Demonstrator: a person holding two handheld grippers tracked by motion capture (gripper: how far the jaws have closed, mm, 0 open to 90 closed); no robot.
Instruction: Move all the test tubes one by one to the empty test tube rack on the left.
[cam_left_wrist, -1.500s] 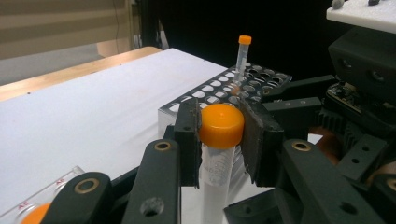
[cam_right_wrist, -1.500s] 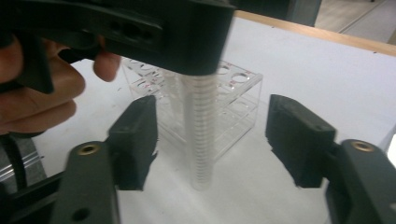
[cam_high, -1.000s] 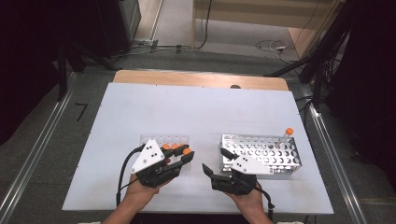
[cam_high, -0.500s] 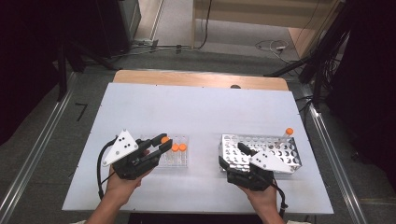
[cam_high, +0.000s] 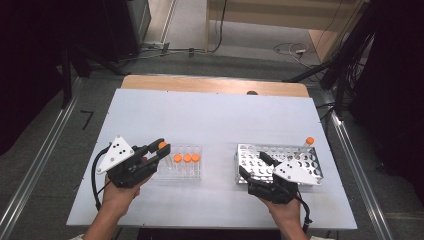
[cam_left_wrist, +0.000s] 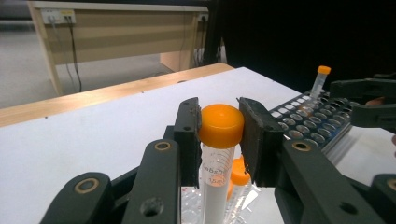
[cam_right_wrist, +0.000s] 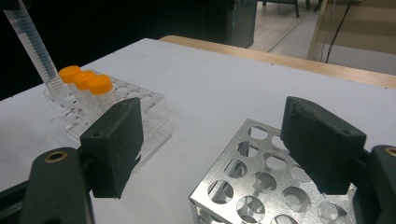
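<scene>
1. Since the earlier frames your two hands have drawn apart: the left gripper (cam_high: 161, 150) has swung out toward the left end of the clear rack (cam_high: 181, 167), and the right gripper (cam_high: 252, 165) has pulled back to the near-left corner of the metal rack (cam_high: 280, 164).
2. Your left gripper is clamped on a tube (cam_left_wrist: 217, 158), its two pads pressing either side of the orange cap (cam_left_wrist: 221, 125). The tube stands upright between the jaws, lifted over the left end of the clear rack.
3. Your right gripper has its jaws spread wide with nothing between them. In the right gripper view they frame the corner of the metal rack without touching it.
4. Just beyond the held tube, three capped tubes (cam_high: 186, 158) stand in a row in the clear rack.
5. Farther right, one more tube (cam_high: 307, 144) with an orange cap stands tilted at the far-right corner of the metal rack, well apart from both grippers.
6. Both racks sit on the white table (cam_high: 210, 115), toward its near edge, side by side with a bare gap between them.
</scene>
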